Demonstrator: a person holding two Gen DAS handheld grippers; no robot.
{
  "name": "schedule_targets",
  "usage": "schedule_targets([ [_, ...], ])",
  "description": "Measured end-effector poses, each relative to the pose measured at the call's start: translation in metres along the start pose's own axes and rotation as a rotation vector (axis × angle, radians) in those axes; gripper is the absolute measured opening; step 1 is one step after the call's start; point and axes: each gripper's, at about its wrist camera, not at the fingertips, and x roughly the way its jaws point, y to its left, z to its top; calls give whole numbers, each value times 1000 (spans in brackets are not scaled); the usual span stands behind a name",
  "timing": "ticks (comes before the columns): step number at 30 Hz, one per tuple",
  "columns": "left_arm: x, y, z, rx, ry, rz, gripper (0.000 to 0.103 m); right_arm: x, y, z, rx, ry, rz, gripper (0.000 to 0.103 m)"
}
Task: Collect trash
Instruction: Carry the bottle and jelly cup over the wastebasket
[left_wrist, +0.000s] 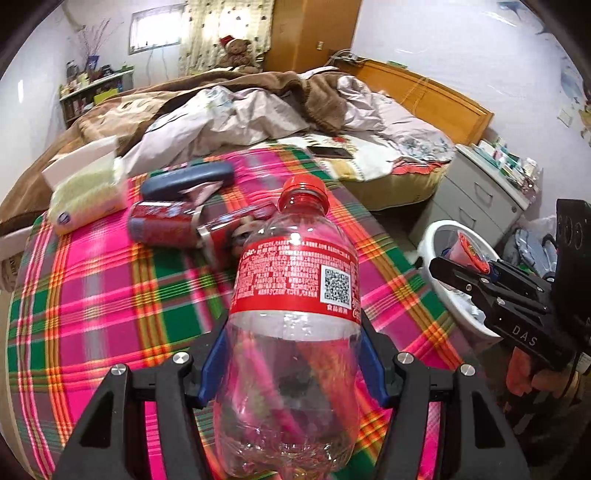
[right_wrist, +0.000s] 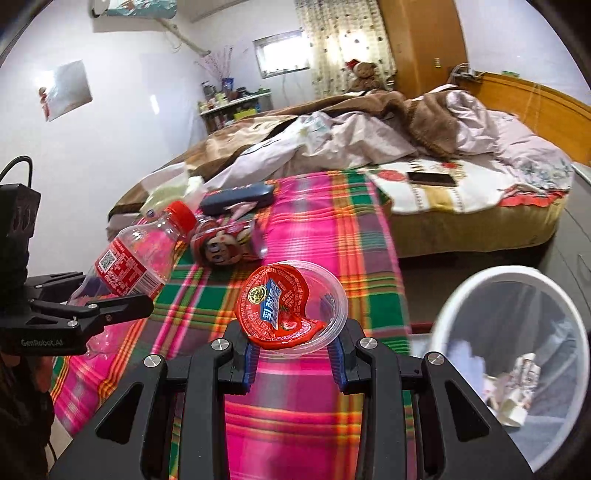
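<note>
Pointing cap-forward — bottle (left_wrist: 295, 295) lengthwise.

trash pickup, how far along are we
Done: the white bin already holds some crumpled scraps. In hand: the left gripper is shut on the empty bottle, and the right gripper is shut on the clear cup with the peeled red lid, near the bin. Left: the red can and the snack wrapper on the plaid cloth.

"DAS" on right gripper (left_wrist: 461, 273), "GenRobot.AI" on left gripper (right_wrist: 122, 299)
</note>
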Motion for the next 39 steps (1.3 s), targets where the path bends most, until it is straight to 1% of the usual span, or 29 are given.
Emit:
schedule_targets([
  [6,9,-38,12,43,-8,-46,64,-16,-27,-2,33,-24,-44,33],
  [12,21,-82,23,100,-25,-46,64,-29,-55,-4,67,-47,-97,33],
  [15,27,-100,25,110,-24,-91,64,-34,-71,-5,90,-53,-123,33],
  [21,44,-144,31,145,-18,-135,64,-47,-98,-10,114,-59,-178,33],
  [24,54,-163,34,155,-4,-173,64,-52,-112,-12,129,-57,-205,33],
  [26,57,-175,35,162,0,-179,64,-56,-121,-15,141,-56,-219,33],
  [28,63,-187,36,176,5,-185,64,-56,-130,-16,152,-52,-233,33],
  [31,76,-202,37,176,34,-211,64,-54,-143,-22,164,-26,-252,33],
  [34,87,-215,37,185,49,-227,64,-51,-157,-28,182,1,-256,33],
  [39,103,-230,35,180,77,-239,64,-44,-172,-38,199,44,-280,33],
])
